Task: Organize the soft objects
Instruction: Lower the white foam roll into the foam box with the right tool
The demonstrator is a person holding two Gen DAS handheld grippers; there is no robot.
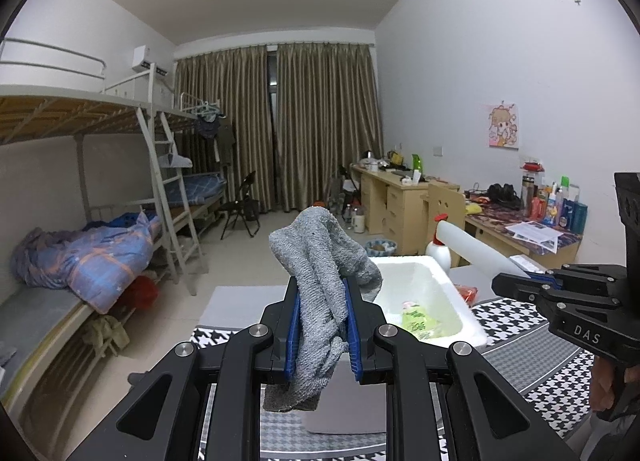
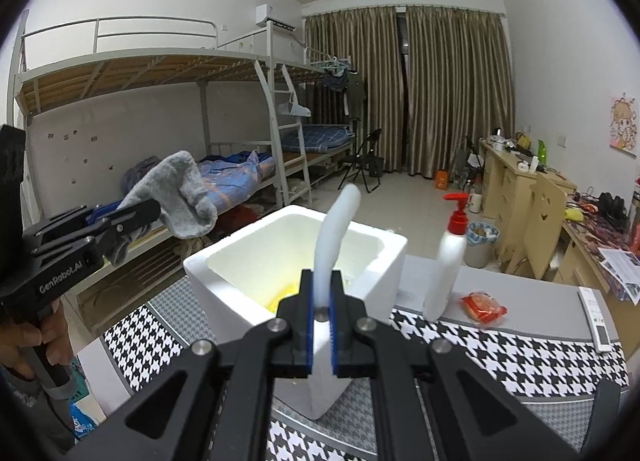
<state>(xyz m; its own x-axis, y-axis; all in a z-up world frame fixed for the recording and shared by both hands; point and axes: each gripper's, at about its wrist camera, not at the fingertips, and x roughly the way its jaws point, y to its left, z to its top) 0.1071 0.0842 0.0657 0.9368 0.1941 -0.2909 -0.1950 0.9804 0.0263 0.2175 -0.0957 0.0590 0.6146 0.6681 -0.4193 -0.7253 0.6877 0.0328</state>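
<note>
In the left wrist view my left gripper (image 1: pixel 323 293) is shut on a grey knitted sock (image 1: pixel 316 253), which bulges above the blue pads and hangs below them. It hovers just left of an open white foam box (image 1: pixel 474 337) with a green packet (image 1: pixel 416 319) inside. My right gripper (image 2: pixel 322 281) is shut on a bendy white foam strip (image 2: pixel 332 229) that curves up over the foam box (image 2: pixel 224 265). In the right wrist view the left gripper (image 2: pixel 148 209) and the sock (image 2: pixel 180 193) are off to the left. The right gripper (image 1: pixel 516 281) and the strip (image 1: pixel 472 245) appear at the right of the left wrist view.
The box stands on a table with a houndstooth cloth (image 2: pixel 500 357). A white pump bottle with a red top (image 2: pixel 450 261), a red packet (image 2: pixel 482 307) and a remote control (image 2: pixel 596 321) lie to the box's right. Bunk beds line the left wall, desks the right.
</note>
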